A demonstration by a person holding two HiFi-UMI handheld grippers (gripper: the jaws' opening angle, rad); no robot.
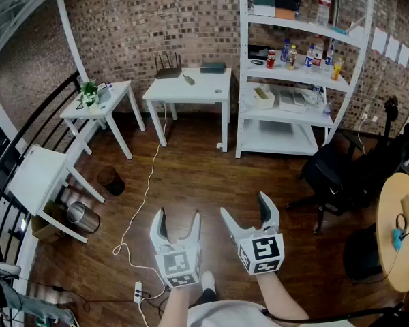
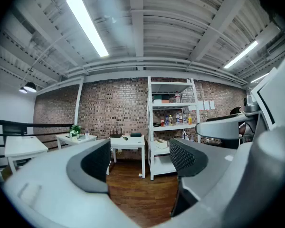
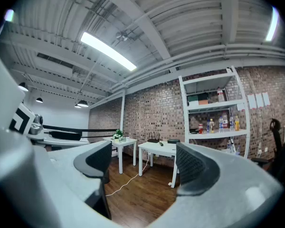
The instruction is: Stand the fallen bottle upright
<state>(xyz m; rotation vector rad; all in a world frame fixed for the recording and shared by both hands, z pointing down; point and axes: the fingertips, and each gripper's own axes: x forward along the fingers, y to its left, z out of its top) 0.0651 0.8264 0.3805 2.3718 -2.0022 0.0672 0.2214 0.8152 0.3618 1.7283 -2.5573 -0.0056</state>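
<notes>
Two claws, left claw (image 1: 178,216) and right claw (image 1: 245,206), are wide open, empty. Bottles (image 1: 307,54) upper right look light, probably slippery; grip the fallen one's middle.

- Head view: high, steeply downward, over the left gripper (image 1: 178,213) and right gripper (image 1: 244,204), facing the distant red brick wall (image 1: 136,26).
- Gripper views: low, level, same heading; all share the white metal shelving unit (image 2: 149,127) and white square table (image 2: 131,140).
</notes>
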